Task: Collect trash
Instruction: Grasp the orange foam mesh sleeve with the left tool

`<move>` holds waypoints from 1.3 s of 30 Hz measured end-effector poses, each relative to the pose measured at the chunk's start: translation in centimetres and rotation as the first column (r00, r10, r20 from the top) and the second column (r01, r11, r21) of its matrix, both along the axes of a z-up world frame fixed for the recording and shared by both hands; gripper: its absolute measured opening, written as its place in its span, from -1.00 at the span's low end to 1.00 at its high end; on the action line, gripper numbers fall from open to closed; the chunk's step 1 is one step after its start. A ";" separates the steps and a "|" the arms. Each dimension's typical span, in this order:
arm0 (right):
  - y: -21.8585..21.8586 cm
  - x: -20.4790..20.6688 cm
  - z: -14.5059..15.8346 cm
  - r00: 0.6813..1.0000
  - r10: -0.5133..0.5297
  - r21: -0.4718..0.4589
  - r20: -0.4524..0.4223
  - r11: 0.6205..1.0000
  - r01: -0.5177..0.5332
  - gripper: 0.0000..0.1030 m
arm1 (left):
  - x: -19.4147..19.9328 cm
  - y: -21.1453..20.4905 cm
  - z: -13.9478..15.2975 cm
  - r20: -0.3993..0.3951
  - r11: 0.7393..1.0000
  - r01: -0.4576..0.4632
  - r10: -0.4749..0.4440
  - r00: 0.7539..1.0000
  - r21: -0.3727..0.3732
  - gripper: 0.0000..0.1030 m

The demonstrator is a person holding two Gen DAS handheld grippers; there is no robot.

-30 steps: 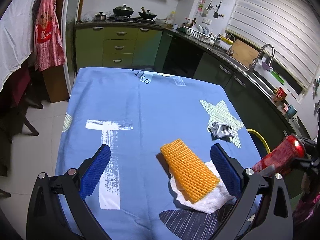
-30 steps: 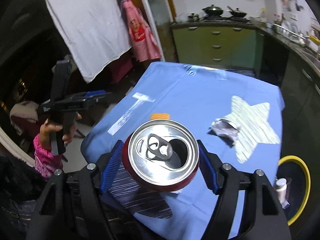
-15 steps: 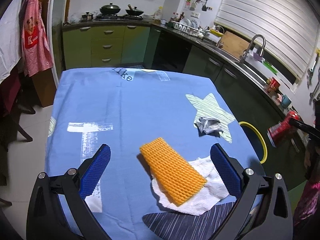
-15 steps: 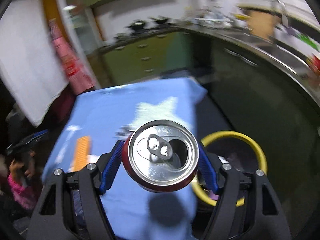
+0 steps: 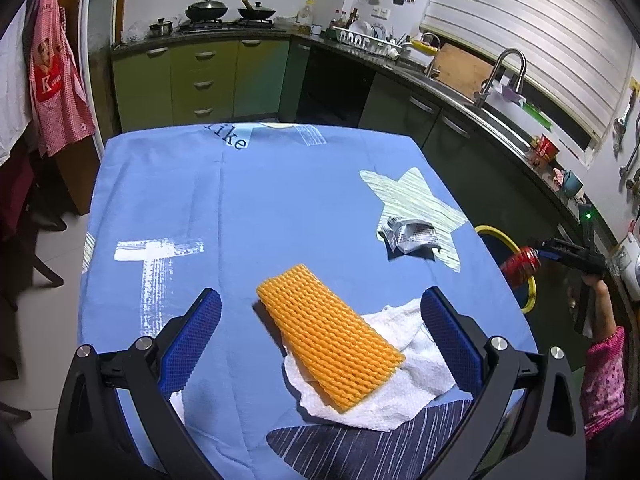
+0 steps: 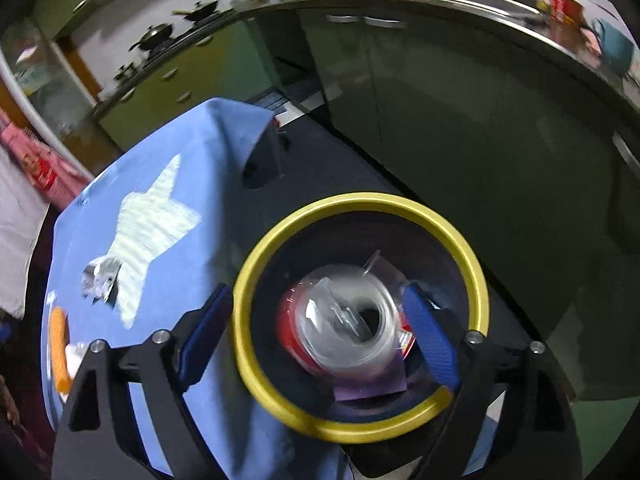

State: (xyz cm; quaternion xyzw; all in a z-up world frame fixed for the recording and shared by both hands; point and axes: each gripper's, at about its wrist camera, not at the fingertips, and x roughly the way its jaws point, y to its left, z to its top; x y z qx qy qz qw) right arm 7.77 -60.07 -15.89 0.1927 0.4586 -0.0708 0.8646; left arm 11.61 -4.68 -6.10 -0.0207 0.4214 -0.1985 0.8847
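Note:
My left gripper (image 5: 320,296) stands open low over the blue tablecloth (image 5: 260,200), its fingers on either side of an orange foam net (image 5: 328,340) that lies on a white paper towel (image 5: 416,376). A crumpled silver wrapper (image 5: 410,236) rests on the star print. My right gripper (image 6: 316,292) hangs above the yellow-rimmed bin (image 6: 360,200), and its jaws are opening. The red can (image 6: 344,328) is blurred between them, with a clear gap to the left pad, over trash inside the bin. The left wrist view shows the can (image 5: 520,266) at the bin rim (image 5: 500,236).
The bin stands on the floor by the table's right edge, with dark green cabinets (image 6: 480,120) close behind it. The counter holds a sink and tap (image 5: 504,68) and a stove with pans (image 5: 228,12). A red apron (image 5: 56,88) hangs at the left. A pink sleeve (image 5: 604,380) holds the right gripper.
The right gripper swung with the can from over the table to above the bin and tipped downward. Its jaws have spread off the can. The left gripper drifted slightly over the orange net.

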 end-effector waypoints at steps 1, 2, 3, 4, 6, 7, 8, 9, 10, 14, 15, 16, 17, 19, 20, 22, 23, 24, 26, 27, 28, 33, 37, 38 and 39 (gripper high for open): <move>-0.1 -0.2 -0.1 1.000 -0.007 0.017 0.008 1.000 0.006 0.60 | 0.0 -0.1 -0.1 -0.003 1.000 0.004 -0.004 1.000 0.003 0.91; 0.0 -0.5 0.0 1.000 -0.005 0.032 0.018 0.999 0.005 0.60 | 0.0 -0.2 -0.3 -0.006 1.000 0.008 -0.008 1.000 0.005 0.91; 0.0 -0.6 0.1 1.000 -0.002 0.037 0.023 0.999 0.001 0.60 | 0.1 -0.4 -0.4 -0.011 1.000 0.012 -0.012 1.000 0.009 0.91; 0.3 -0.9 0.3 1.000 0.000 0.035 0.030 0.999 -0.001 0.60 | 0.2 -0.6 -0.6 -0.016 1.000 0.013 -0.013 1.000 0.011 0.91; 1.0 -1.6 1.0 0.999 0.007 0.041 0.049 0.999 -0.009 0.61 | 0.4 -0.9 -1.2 -0.030 1.000 0.016 -0.016 0.999 0.017 0.91; 1.5 -2.0 1.3 0.998 0.015 0.048 0.066 0.999 -0.018 0.62 | 0.6 -1.1 -1.6 -0.041 1.000 0.016 -0.015 0.999 0.023 0.91; 1.8 -2.4 1.7 0.997 0.021 0.048 0.080 0.999 -0.025 0.64 | 0.8 -1.4 -2.1 -0.055 0.999 0.014 -0.012 0.998 0.031 0.91; 2.3 -2.5 2.1 0.996 0.027 0.046 0.090 0.998 -0.032 0.67 | 1.1 -1.7 -2.6 -0.071 0.999 0.013 -0.010 0.997 0.040 0.91; 3.0 -2.7 2.5 0.994 0.038 0.041 0.102 0.998 -0.042 0.67 | 1.4 -1.8 -3.1 -0.085 0.999 0.010 -0.006 0.996 0.050 0.91; 4.8 -3.3 3.3 0.988 0.087 0.037 0.127 0.995 -0.092 0.68 | 3.2 -2.6 -5.8 -0.151 0.996 -0.020 0.033 0.988 0.082 0.91; 5.4 -3.3 3.4 0.986 0.102 0.036 0.131 0.994 -0.108 0.68 | 3.9 -2.8 -6.6 -0.171 0.995 -0.030 0.046 0.984 0.093 0.91; 5.8 -3.3 3.5 0.985 0.111 0.031 0.130 0.993 -0.116 0.68 | 4.3 -3.0 -7.3 -0.184 0.995 -0.037 0.054 0.981 0.096 0.91; 6.2 -3.3 3.5 0.984 0.121 0.022 0.130 0.992 -0.125 0.68 | 4.8 -3.1 -7.8 -0.196 0.994 -0.045 0.063 0.979 0.095 0.91; 6.6 -3.3 3.5 0.983 0.133 0.011 0.128 0.991 -0.136 0.69 | 5.6 -3.4 -8.6 -0.197 0.992 -0.061 0.082 0.977 0.110 0.91; 6.7 -3.3 3.4 0.983 0.139 0.010 0.124 0.990 -0.142 0.70 | 6.0 -3.5 -9.0 -0.198 0.990 -0.067 0.090 0.976 0.122 0.91; 6.9 -3.2 3.0 0.983 0.144 0.017 0.116 0.989 -0.147 0.70 | 6.6 -3.7 -9.6 -0.203 0.987 -0.077 0.104 0.974 0.138 0.91; 6.9 -3.1 2.8 0.983 0.145 0.020 0.111 0.989 -0.148 0.70 | 6.9 -3.8 -9.8 -0.204 0.985 -0.082 0.112 0.972 0.153 0.91; 6.9 -3.1 2.6 0.983 0.146 0.022 0.108 0.989 -0.150 0.70 | 7.1 -3.8 -10.1 -0.207 0.983 -0.083 0.116 0.971 0.161 0.90; 7.0 -3.1 2.3 0.983 0.150 0.030 0.105 0.988 -0.154 0.70 | 7.4 -3.9 -10.3 -0.215 0.982 -0.082 0.118 0.969 0.168 0.80; 6.9 -3.0 2.1 0.983 0.151 0.031 0.104 0.987 -0.155 0.70 | 7.4 -4.0 -10.4 -0.216 0.982 -0.079 0.116 0.969 0.173 0.72; 6.9 -2.9 2.0 0.983 0.153 0.032 0.102 0.987 -0.157 0.70 | 7.5 -4.1 -10.5 -0.217 0.982 -0.073 0.111 0.970 0.176 0.66; 7.2 -2.8 2.0 0.982 0.163 0.035 0.100 0.985 -0.167 0.70 | 7.3 -4.8 -10.3 -0.190 0.978 -0.057 0.096 0.977 0.200 0.43; 7.3 -2.9 2.2 0.980 0.170 0.035 0.102 0.984 -0.174 0.70 | 7.1 -5.1 -9.7 -0.171 0.979 -0.041 0.077 0.982 0.201 0.10; 7.4 -2.9 2.2 0.980 0.172 0.035 0.103 0.984 -0.176 0.70 | 7.1 -5.2 -9.5 -0.164 0.979 -0.038 0.072 0.984 0.203 0.06; 7.4 -2.9 2.2 0.980 0.173 0.036 0.103 0.983 -0.178 0.70 | 7.0 -5.3 -9.3 -0.156 0.978 -0.033 0.066 0.986 0.205 -0.07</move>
